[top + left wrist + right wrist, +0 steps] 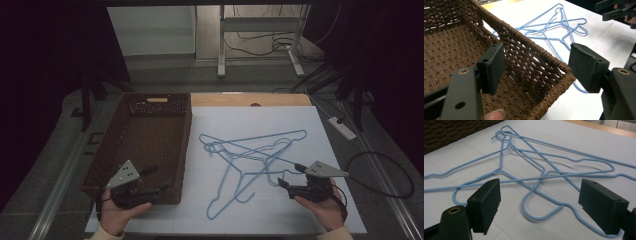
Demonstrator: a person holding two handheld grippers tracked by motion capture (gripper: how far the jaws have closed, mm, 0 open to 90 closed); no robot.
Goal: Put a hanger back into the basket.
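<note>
A tangled pile of light blue wire hangers (263,154) lies on the white sheet (305,122), right of a brown wicker basket (185,145). My left gripper (159,179) hovers over the basket's near right corner, open, with nothing between its jaws. In the left gripper view, the left gripper (536,62) straddles the basket's woven wall (549,62), with the hangers (554,28) beyond. My right gripper (291,175) stands open just right of the pile. In the right gripper view, the right gripper (540,200) has a hanger hook (541,215) lying on the sheet between the jaws, untouched.
The basket's inside (145,137) holds nothing. A wooden table edge (250,99) shows behind the sheet. A white power strip (342,127) and a looped black cable (385,175) lie off the sheet's right side. My other gripper (615,10) shows far off in the left gripper view.
</note>
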